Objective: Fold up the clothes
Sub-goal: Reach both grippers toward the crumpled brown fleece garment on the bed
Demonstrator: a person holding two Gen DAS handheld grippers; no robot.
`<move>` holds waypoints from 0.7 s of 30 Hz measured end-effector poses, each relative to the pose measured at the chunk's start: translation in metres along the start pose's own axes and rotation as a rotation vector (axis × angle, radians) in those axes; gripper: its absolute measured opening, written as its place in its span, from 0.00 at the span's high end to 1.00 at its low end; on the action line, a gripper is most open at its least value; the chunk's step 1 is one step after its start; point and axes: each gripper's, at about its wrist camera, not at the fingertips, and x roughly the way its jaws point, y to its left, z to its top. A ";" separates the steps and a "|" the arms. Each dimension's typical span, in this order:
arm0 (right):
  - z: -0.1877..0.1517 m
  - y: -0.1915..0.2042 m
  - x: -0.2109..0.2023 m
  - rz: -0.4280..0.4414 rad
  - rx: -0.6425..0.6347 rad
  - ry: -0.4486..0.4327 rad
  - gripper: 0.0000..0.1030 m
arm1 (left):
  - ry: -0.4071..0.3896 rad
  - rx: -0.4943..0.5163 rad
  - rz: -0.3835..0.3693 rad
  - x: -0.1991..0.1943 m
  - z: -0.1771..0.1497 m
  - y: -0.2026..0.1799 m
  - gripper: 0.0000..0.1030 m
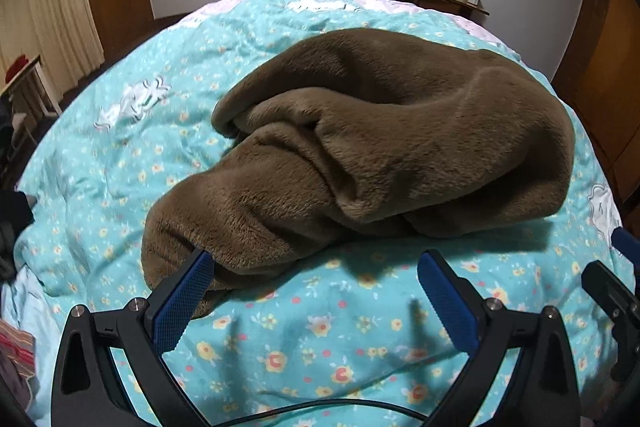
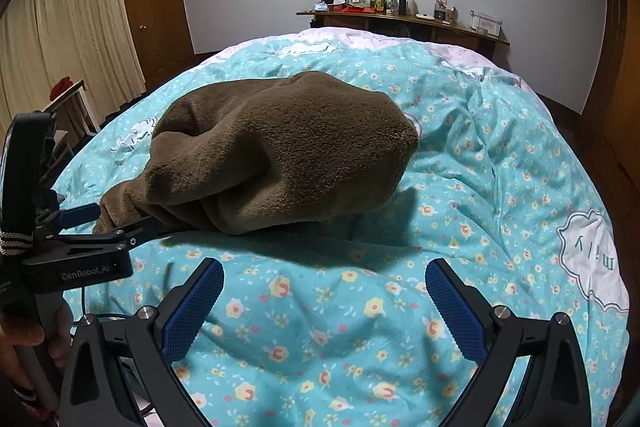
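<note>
Claws spread wide: your left claw (image 1: 316, 265) brushes the brown fleece garment (image 1: 360, 147); your right claw (image 2: 324, 275) holds nothing.
"GenRobot.AI", seemingly, marks the left claw's body.

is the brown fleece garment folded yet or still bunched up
Bunched up. The brown fleece garment lies in a rumpled heap with deep creases on the floral turquoise quilt, no flat layers or straight edges.

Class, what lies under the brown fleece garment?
The brown fleece garment rests in a heap on the floral quilt. Whatever lies beneath its folds is covered and cannot be seen.
</note>
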 end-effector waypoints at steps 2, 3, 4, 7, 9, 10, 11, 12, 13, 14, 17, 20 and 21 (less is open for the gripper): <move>0.003 -0.004 0.004 0.017 0.024 0.012 0.00 | 0.001 0.008 -0.006 0.001 -0.007 -0.001 0.01; 0.004 -0.007 0.006 0.025 0.036 0.017 0.00 | 0.001 0.013 -0.008 0.002 -0.011 -0.001 0.01; 0.005 -0.009 0.007 0.033 0.049 0.023 0.00 | 0.002 0.017 -0.011 0.002 -0.014 -0.001 0.01; 0.009 -0.015 0.013 0.058 0.085 0.041 0.00 | 0.003 0.030 -0.020 0.004 -0.025 -0.002 0.01; 0.012 -0.020 0.017 0.075 0.109 0.052 0.00 | 0.004 0.038 -0.025 0.005 -0.032 -0.003 0.01; 0.016 -0.025 0.020 0.088 0.124 0.051 0.00 | 0.004 0.042 -0.028 0.006 -0.036 -0.003 0.01; 0.020 -0.032 0.023 0.093 0.144 0.041 0.00 | 0.004 0.047 -0.031 0.007 -0.040 -0.003 0.01; 0.025 -0.037 0.023 0.093 0.166 0.028 0.00 | 0.005 0.051 -0.034 0.007 -0.043 -0.004 0.01; 0.030 -0.043 0.024 0.093 0.188 0.014 0.00 | 0.005 0.055 -0.036 0.007 -0.047 -0.004 0.01; 0.034 -0.050 0.026 0.093 0.214 0.003 0.00 | 0.005 0.062 -0.037 0.005 -0.050 -0.007 0.01; 0.048 -0.067 0.030 0.095 0.284 -0.026 0.00 | 0.008 0.068 -0.049 0.004 -0.051 -0.004 0.01; 0.060 -0.072 0.038 0.093 0.287 -0.042 0.00 | 0.001 0.088 -0.041 -0.002 -0.061 -0.018 0.01; 0.064 -0.072 0.042 0.095 0.283 -0.045 0.00 | 0.000 0.092 -0.039 -0.004 -0.064 -0.022 0.01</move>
